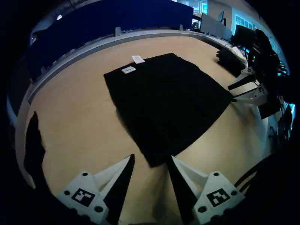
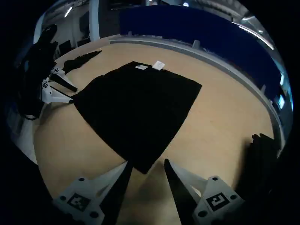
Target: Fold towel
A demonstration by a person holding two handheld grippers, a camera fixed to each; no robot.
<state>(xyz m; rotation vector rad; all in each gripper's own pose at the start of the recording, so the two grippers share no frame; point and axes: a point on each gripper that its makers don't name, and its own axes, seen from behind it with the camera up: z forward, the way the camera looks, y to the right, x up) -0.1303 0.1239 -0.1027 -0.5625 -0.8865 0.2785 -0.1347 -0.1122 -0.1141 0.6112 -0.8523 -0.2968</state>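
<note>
**Towel flat, claws open**

The tan desk (image 1: 75,112) carries the black towel (image 1: 165,101), spread flat mid-view. Left claw (image 1: 150,163) gapes at 6 o'clock, astride one towel corner, gripping nothing; right claw (image 2: 147,165) likewise. White tags (image 1: 128,69) sit at the towel's 11 o'clock edge.

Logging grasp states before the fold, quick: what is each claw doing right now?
Left claw: open, poised at a corner of the black towel, gripping nothing.
Right claw: open, at another towel corner, gripping nothing.
</note>
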